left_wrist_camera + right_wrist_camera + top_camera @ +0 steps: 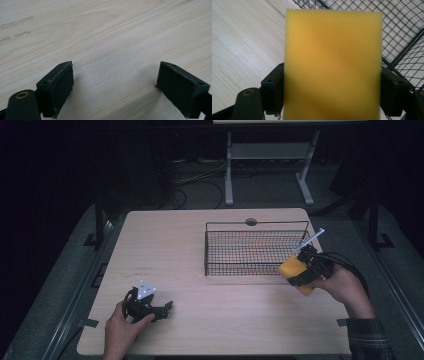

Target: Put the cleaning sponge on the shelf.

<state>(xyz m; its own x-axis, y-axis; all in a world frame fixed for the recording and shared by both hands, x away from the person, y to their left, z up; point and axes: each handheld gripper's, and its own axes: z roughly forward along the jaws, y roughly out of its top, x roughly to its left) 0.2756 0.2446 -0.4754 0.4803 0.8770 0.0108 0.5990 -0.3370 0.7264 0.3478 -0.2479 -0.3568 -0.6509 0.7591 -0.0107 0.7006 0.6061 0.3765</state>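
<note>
- High view: the right gripper (306,268) is clamped on a yellow sponge (293,270), held off the table (165,245) just beside the basket's (215,245) near right corner.
- Right gripper view: both jaws press the sponge's (332,65) flanks squarely, the sponge standing up between them, with the basket's (404,30) wire wall close behind and to the right.
- The step in hand looks like carrying the sponge into the basket.
- To do it well, keep the squeeze steady; foam gives, so a slackened grip could let it slip.
- Lift until the sponge's lowest corner is clearly above the rim before crossing, as the sponge hangs below the jaws and could catch the wire.
- Cross over the near wall rather than the corner, where the upright post stands.
- Bring it over the middle of the mesh floor, lower it, then part the jaws.
- The left gripper (150,307) rests on the table at the near left, well apart; in the left gripper view its jaws stand wide with nothing between them. It can stay put.
</note>
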